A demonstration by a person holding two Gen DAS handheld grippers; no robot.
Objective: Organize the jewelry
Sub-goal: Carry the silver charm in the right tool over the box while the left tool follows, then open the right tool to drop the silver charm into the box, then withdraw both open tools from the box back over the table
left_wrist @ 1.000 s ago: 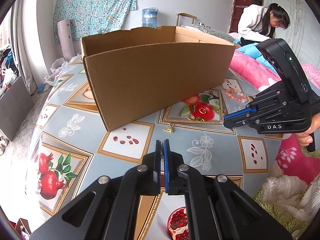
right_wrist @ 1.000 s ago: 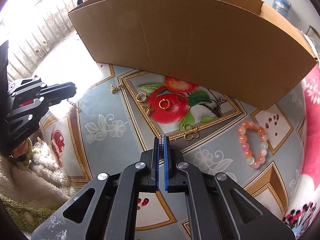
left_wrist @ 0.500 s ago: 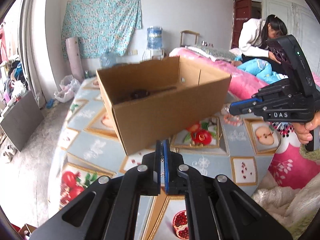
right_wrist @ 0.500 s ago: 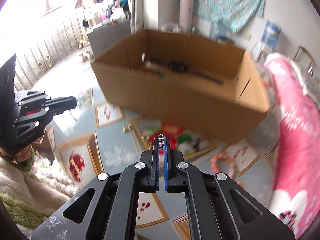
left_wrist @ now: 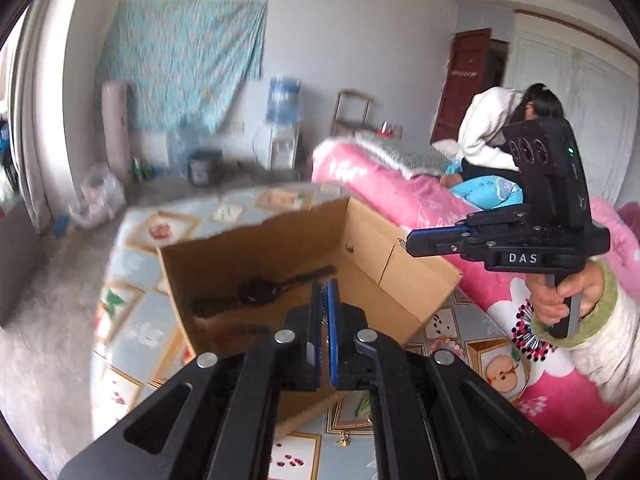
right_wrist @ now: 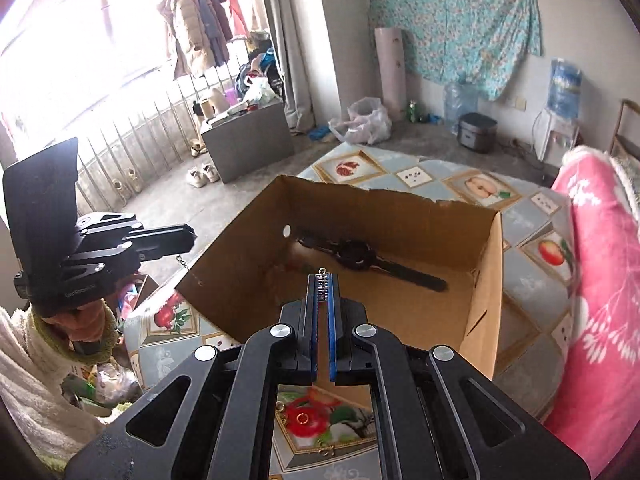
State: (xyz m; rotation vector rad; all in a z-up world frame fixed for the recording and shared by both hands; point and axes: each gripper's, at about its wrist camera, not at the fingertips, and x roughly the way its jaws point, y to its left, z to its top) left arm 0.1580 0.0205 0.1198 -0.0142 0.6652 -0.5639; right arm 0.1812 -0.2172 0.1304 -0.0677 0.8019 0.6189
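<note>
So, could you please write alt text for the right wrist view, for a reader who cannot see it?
The right gripper, shut on a thin chain, hangs above an open cardboard box with a dark wristwatch inside. At left, the left gripper is shut on another chain end. Gold rings lie on the fruit-patterned tablecloth below.

You see a blue flowered cloth on the white wall at the upper right. Bright light comes through the big window at the upper left. The floor is grey.
</note>
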